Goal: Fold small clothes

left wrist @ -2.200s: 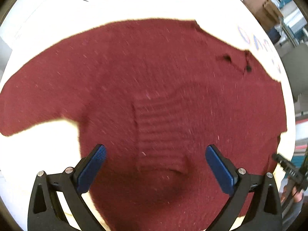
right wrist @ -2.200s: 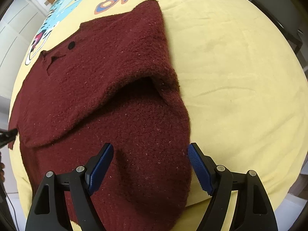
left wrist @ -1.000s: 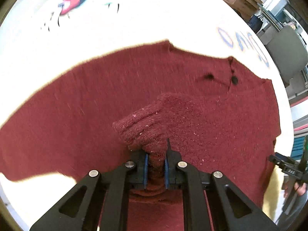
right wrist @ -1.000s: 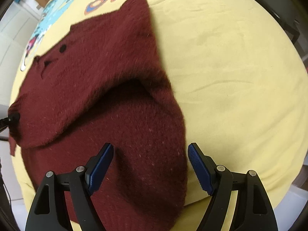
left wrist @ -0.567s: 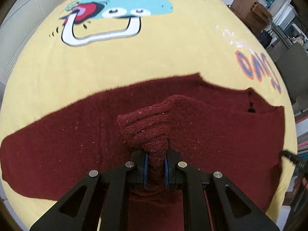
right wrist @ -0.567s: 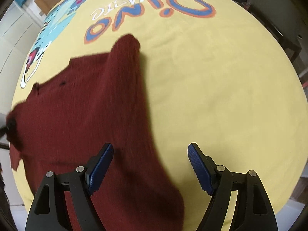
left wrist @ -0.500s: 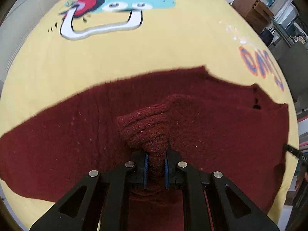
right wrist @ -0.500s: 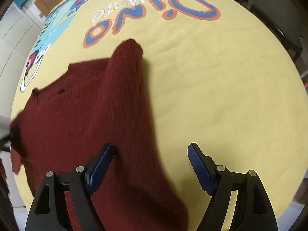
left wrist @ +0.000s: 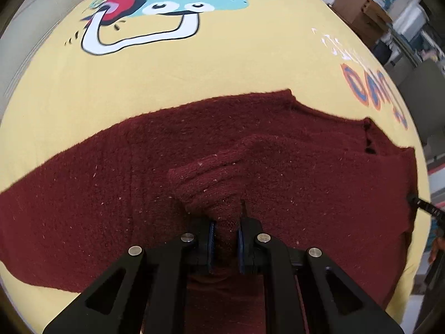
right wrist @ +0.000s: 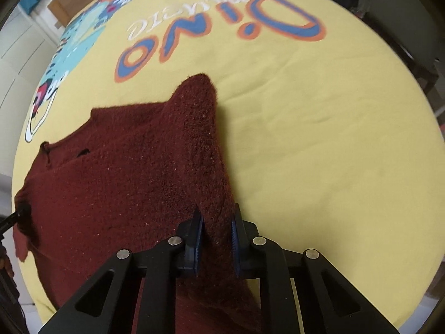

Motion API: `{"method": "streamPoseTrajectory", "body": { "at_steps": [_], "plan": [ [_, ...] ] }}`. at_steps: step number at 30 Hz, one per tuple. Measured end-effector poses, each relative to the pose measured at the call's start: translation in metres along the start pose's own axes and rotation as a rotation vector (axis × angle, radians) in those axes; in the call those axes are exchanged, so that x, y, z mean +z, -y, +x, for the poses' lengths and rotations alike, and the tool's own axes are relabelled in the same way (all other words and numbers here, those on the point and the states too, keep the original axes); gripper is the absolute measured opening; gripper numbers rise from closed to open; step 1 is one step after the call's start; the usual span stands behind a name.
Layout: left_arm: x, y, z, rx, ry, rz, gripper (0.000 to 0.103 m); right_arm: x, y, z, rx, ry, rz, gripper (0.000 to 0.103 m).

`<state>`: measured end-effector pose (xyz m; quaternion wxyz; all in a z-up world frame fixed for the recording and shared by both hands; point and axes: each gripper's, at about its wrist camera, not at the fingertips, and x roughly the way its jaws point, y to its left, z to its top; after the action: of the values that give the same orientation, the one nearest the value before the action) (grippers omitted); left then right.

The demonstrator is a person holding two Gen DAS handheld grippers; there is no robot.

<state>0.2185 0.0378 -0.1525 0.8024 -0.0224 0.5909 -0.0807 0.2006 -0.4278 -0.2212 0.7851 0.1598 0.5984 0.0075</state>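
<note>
A dark red knitted sweater (left wrist: 292, 150) lies spread on a yellow printed cloth (left wrist: 194, 64). In the left wrist view my left gripper (left wrist: 224, 232) is shut on a bunched fold of the sweater, which bulges out just ahead of the blue pads. In the right wrist view the same sweater (right wrist: 125, 183) fills the left half, with a raised ridge running toward the far point. My right gripper (right wrist: 214, 236) is shut on that ridge near the sweater's right edge. The tip of the other gripper (right wrist: 19, 211) shows at the far left, gripping the sweater.
The yellow cloth (right wrist: 319, 139) carries a blue and orange word (right wrist: 222, 27) and a cartoon dinosaur face (left wrist: 155, 14). Cardboard boxes (left wrist: 358, 8) and shelving stand beyond the far right edge. A dark chair (right wrist: 403, 14) stands past the cloth on the right.
My right gripper has closed from wide open onto the sweater's right ridge. Both views have shifted, showing more yellow cloth beyond the sweater. The left gripper keeps its grip on the fold.
</note>
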Motion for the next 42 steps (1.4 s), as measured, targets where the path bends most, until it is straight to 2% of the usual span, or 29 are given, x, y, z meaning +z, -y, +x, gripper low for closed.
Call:
{"method": "streamPoseTrajectory", "body": {
  "at_steps": [3, 6, 9, 12, 14, 16, 18, 19, 21, 24, 27, 29, 33, 37, 42],
  "plan": [
    [-0.003, 0.004, 0.015, 0.06, -0.017, 0.027, 0.011, -0.001, -0.002, 0.009, -0.022, -0.021, -0.017, 0.017],
    [-0.007, -0.003, 0.022, 0.054, -0.002, -0.014, 0.014, -0.001, -0.008, 0.017, -0.033, -0.031, -0.027, 0.018],
    [-0.009, -0.004, 0.022, 0.062, 0.011, -0.017, 0.021, -0.006, -0.006, 0.016, -0.02, -0.018, -0.004, 0.025],
    [-0.011, -0.007, 0.021, 0.092, 0.002, -0.04, 0.04, -0.012, -0.004, 0.009, -0.022, -0.003, -0.008, 0.04],
    [-0.01, -0.012, 0.02, 0.11, -0.024, -0.07, 0.056, -0.016, -0.006, 0.003, -0.055, 0.013, -0.028, 0.061],
    [-0.008, -0.016, 0.013, 0.104, -0.015, -0.088, 0.087, -0.016, -0.011, -0.009, -0.072, 0.053, -0.04, 0.07],
    [-0.009, -0.015, 0.003, 0.103, 0.012, -0.087, 0.099, -0.018, -0.019, -0.025, -0.092, 0.102, -0.051, 0.076],
    [-0.01, -0.014, -0.002, 0.111, 0.023, -0.079, 0.102, -0.019, -0.024, -0.032, -0.094, 0.119, -0.058, 0.079],
    [-0.011, -0.011, -0.014, 0.117, 0.061, -0.065, 0.102, -0.015, -0.045, -0.043, -0.08, 0.161, -0.078, 0.08],
    [-0.015, 0.002, -0.021, 0.075, 0.079, -0.046, 0.102, -0.024, -0.082, -0.06, -0.04, 0.226, -0.138, 0.087],
    [-0.018, 0.025, -0.013, 0.068, 0.101, 0.004, 0.102, -0.033, -0.123, -0.055, -0.005, 0.257, -0.202, 0.099],
    [-0.025, 0.043, -0.006, 0.068, 0.117, 0.034, 0.102, -0.04, -0.139, -0.044, 0.005, 0.26, -0.233, 0.103],
    [-0.041, 0.057, 0.025, 0.055, 0.071, 0.056, 0.102, -0.064, -0.167, -0.01, 0.02, 0.196, -0.275, 0.103],
    [-0.055, 0.059, 0.044, 0.1, 0.068, 0.074, 0.102, -0.077, -0.164, 0.014, -0.02, 0.159, -0.284, 0.103],
    [-0.061, 0.052, 0.043, 0.093, 0.101, 0.072, 0.102, -0.076, -0.133, 0.023, -0.083, 0.167, -0.283, 0.103]
  ]
}}
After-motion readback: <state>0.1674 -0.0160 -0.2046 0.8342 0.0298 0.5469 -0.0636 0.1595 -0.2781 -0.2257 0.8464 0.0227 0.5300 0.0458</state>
